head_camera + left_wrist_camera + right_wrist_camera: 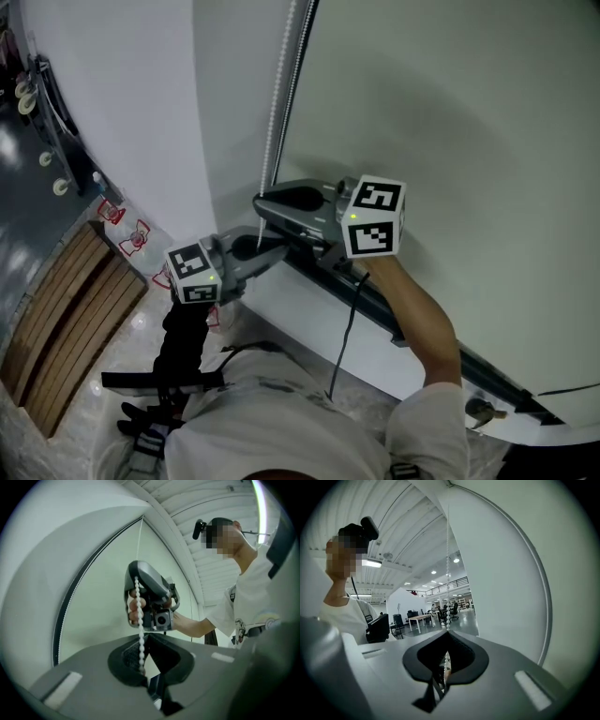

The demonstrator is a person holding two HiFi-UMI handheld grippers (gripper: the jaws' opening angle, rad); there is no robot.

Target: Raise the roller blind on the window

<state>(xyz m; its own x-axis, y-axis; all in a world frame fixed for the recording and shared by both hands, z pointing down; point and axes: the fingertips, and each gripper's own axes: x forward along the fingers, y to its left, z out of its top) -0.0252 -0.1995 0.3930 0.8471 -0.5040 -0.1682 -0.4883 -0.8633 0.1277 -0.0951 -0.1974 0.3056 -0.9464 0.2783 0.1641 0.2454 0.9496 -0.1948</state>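
Note:
A white bead chain (275,112) hangs along the left edge of the pale roller blind (450,112), whose dark bottom bar (441,352) runs down to the right. My right gripper (264,201) is the upper one and is shut on the chain (448,602); the beads pass between its closed jaws (445,667). My left gripper (277,251) sits just below it. In the left gripper view the chain (139,620) drops from the right gripper (147,602) into the left jaws (150,667), which stand slightly apart, the beads lying against one pad.
A white wall (141,112) stands left of the window. Wooden slats (66,309) lie at the lower left. A black cable (342,347) hangs from the right gripper, close to my arm. Beyond the chain, the right gripper view shows an office hall with desks (422,618).

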